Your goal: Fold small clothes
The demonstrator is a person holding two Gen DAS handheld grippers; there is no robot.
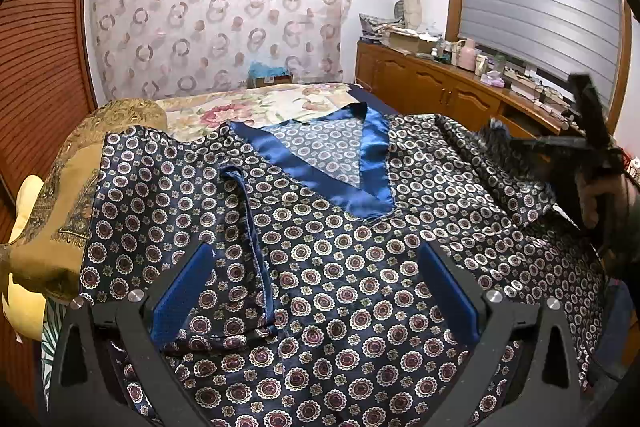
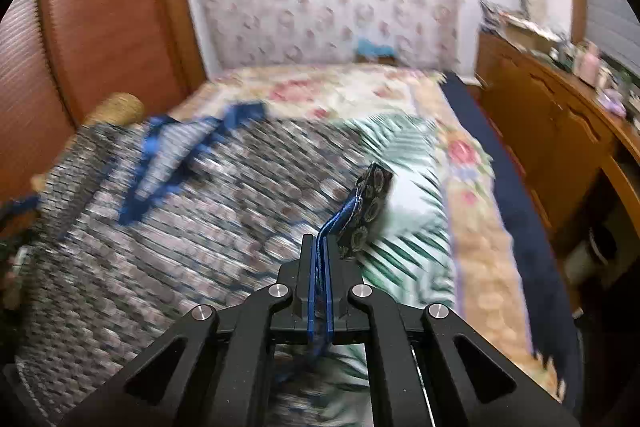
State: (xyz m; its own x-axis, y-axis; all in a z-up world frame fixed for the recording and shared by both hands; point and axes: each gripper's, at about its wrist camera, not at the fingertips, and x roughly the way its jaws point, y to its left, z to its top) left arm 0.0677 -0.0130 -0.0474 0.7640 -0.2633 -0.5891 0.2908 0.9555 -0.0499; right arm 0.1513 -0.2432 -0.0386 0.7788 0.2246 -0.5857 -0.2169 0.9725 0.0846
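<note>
A dark navy shirt [image 1: 328, 267] with round medallion print and a blue satin V-neck [image 1: 340, 163] lies spread on the bed. My left gripper [image 1: 316, 291] is open, its blue pads [image 1: 182, 287] low over the shirt's front, beside a blue-edged fold [image 1: 256, 239]. My right gripper [image 2: 319, 251] is shut on the shirt's blue-trimmed edge [image 2: 366, 203], lifting it. In the left wrist view the right gripper [image 1: 592, 147] holds the shirt's right sleeve area raised. The right wrist view is motion-blurred; the shirt [image 2: 180, 227] fills its left half.
A gold patterned pillow [image 1: 68, 195] lies at the shirt's left. The floral bedspread [image 2: 460, 155] lies beyond and to the right. A wooden cabinet [image 1: 440, 87] with clutter stands on the right. A wooden slatted door [image 1: 36, 59] is on the left.
</note>
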